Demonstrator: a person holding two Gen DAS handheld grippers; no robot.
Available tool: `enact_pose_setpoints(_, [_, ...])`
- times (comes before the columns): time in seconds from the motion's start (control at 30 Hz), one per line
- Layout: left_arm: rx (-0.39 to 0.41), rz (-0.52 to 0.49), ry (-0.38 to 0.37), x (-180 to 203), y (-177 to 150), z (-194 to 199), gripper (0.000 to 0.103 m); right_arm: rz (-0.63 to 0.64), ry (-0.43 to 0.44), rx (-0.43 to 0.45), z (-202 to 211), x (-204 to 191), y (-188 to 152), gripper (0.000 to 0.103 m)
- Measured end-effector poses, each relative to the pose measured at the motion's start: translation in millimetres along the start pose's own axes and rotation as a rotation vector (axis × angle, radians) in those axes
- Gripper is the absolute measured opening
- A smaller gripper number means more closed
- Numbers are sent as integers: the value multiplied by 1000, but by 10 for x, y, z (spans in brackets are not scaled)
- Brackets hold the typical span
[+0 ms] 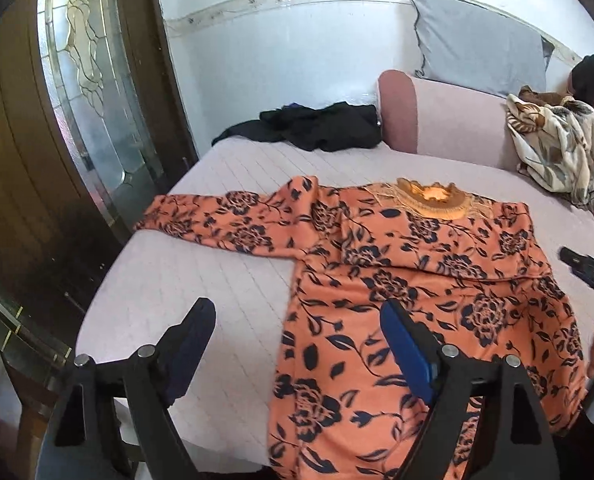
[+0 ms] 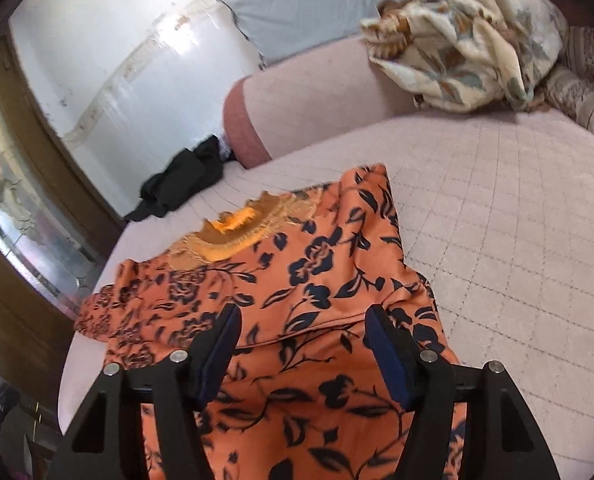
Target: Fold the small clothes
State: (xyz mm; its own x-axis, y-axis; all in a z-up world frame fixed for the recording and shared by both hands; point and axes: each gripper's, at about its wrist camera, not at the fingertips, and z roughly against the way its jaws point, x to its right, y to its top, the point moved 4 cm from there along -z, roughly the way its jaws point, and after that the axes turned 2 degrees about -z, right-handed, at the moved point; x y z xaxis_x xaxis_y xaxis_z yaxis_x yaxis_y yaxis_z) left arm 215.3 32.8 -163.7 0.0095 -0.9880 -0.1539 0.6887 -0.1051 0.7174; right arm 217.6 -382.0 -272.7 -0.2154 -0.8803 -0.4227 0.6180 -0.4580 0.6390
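Observation:
An orange top with dark blue flowers (image 1: 397, 300) lies flat on the pale pink bed (image 1: 201, 280), its gold collar (image 1: 433, 200) at the far side. Its left sleeve (image 1: 217, 224) stretches out to the left; its right sleeve is folded across the chest. My left gripper (image 1: 297, 320) is open above the top's lower left edge, holding nothing. My right gripper (image 2: 303, 324) is open above the top (image 2: 297, 280), holding nothing; it also shows at the right edge of the left wrist view (image 1: 593, 276).
A black garment (image 1: 317, 124) lies at the far left of the bed. A pink bolster (image 1: 437, 124), a grey pillow (image 1: 477, 44) and a crumpled cream floral cloth (image 1: 561, 144) lie at the back right. A wooden door with glass (image 1: 77, 80) stands left.

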Motion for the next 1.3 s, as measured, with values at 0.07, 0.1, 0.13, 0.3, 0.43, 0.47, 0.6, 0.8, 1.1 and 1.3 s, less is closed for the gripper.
enact_pose_setpoints(0.07, [-15, 20, 20, -88, 35, -87, 85, 17, 9, 23, 93, -55, 3, 68])
enact_pose_setpoints(0.1, [-37, 39, 14, -162, 47, -166, 85, 12, 25, 36, 145, -66, 15, 68])
enact_pose_setpoints(0.13, [-52, 52, 13, -216, 50, -225, 85, 3, 36, 39, 176, -62, 20, 68])
enact_pose_setpoints(0.3, [-118, 175, 45, -822, -27, -646, 85, -58, 98, 44, 226, -45, 83, 68])
enact_pose_setpoints(0.43, [-164, 331, 115, -1561, -63, -1000, 85, -89, 79, 12, 25, -4, 68, 70])
enact_pose_setpoints(0.47, [-171, 369, 125, -1732, -74, -1073, 85, -109, 99, 2, -15, -1, 74, 70])
enact_pose_setpoints(0.6, [-234, 524, 157, -2416, -78, -1516, 85, -120, 118, -12, -122, -51, 105, 70])
enact_pose_setpoints(0.8, [-201, 781, 10, -2875, 136, -2136, 85, -108, 101, -46, -294, -71, 83, 70])
enact_pose_setpoints(1.1, [-270, 887, -121, -2834, 418, -3095, 60, -92, 79, -69, -438, -22, 98, 70])
enact_pose_setpoints(1.3, [-262, 896, -95, -2793, 540, -3330, 8, -65, 65, -98, -552, -57, 59, 70])
